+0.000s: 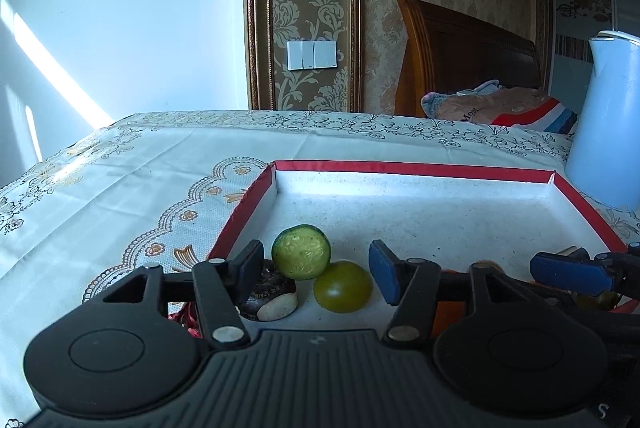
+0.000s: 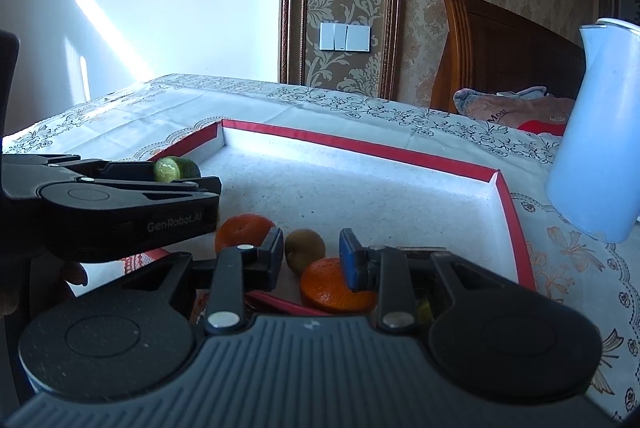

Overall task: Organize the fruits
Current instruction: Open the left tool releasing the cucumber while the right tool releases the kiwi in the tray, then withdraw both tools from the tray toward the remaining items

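Note:
A red-rimmed white tray (image 1: 404,168) lies on the table and also shows in the right wrist view (image 2: 360,148). In the left wrist view a cut cucumber piece (image 1: 301,251) and a green tomato (image 1: 343,286) lie in its near left corner, between the open fingers of my left gripper (image 1: 318,274). A dark mushroom-like piece (image 1: 269,298) lies by the left finger. In the right wrist view my right gripper (image 2: 312,260) is open over a kiwi (image 2: 306,251) and an orange (image 2: 336,286). A second orange (image 2: 242,230) lies left of them. The left gripper (image 2: 120,204) shows side-on there.
A pale blue kettle (image 1: 604,124) stands right of the tray and also shows in the right wrist view (image 2: 596,140). A patterned tablecloth (image 1: 120,180) covers the table. A wooden headboard (image 1: 460,52) and bedding lie beyond the far edge.

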`<control>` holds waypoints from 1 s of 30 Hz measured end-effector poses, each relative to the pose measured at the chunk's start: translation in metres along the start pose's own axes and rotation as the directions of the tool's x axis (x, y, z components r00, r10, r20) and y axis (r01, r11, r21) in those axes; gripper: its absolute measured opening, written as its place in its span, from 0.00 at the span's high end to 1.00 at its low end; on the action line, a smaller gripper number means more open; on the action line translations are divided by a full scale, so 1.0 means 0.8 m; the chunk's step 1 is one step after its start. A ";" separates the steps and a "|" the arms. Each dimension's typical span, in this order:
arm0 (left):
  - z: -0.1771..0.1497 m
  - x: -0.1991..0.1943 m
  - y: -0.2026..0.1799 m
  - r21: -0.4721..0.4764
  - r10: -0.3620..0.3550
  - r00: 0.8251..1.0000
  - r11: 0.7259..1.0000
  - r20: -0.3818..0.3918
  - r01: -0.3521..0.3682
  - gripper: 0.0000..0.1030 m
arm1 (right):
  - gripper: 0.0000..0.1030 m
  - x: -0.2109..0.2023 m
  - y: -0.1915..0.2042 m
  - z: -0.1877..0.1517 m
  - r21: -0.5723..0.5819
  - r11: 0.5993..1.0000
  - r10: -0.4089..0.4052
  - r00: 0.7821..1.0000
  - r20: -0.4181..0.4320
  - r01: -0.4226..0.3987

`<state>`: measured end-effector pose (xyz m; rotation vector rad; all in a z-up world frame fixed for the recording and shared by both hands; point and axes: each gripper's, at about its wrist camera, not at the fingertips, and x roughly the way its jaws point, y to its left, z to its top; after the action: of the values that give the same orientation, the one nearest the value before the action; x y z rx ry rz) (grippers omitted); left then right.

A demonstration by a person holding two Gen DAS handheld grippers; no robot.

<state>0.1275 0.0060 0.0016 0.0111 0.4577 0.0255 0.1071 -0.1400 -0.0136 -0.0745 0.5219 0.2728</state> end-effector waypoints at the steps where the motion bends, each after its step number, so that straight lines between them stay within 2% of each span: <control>1: 0.000 0.000 0.001 -0.003 -0.001 1.000 1.000 0.001 0.001 0.44 | 0.70 0.001 -0.002 0.000 0.004 1.000 -0.002 1.000 -0.003 0.002; 9: -0.001 0.001 0.002 -0.002 0.001 1.000 1.000 -0.010 -0.001 0.43 | 0.70 -0.003 -0.006 0.001 0.024 1.000 0.005 1.000 0.008 -0.006; 10: -0.001 0.001 0.002 -0.001 0.001 1.000 1.000 -0.013 -0.001 0.40 | 0.69 -0.004 -0.007 0.000 0.026 1.000 0.006 1.000 0.008 -0.006; 12: -0.002 0.000 0.002 -0.001 0.009 1.000 1.000 -0.007 -0.009 0.28 | 0.59 -0.005 -0.007 0.000 0.030 1.000 0.002 1.000 0.016 -0.002; 14: -0.001 -0.003 0.003 -0.006 0.014 1.000 1.000 0.006 -0.014 0.25 | 0.59 -0.006 -0.008 0.000 0.033 0.999 -0.001 1.000 0.020 0.000; 30: -0.005 -0.005 0.005 -0.005 0.002 1.000 1.000 -0.019 -0.003 0.25 | 0.59 -0.009 -0.012 0.000 0.063 0.998 -0.003 1.000 0.026 0.002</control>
<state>0.1219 0.0096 0.0000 0.0066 0.4761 0.0293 0.1034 -0.1507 -0.0102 -0.0108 0.5042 0.2545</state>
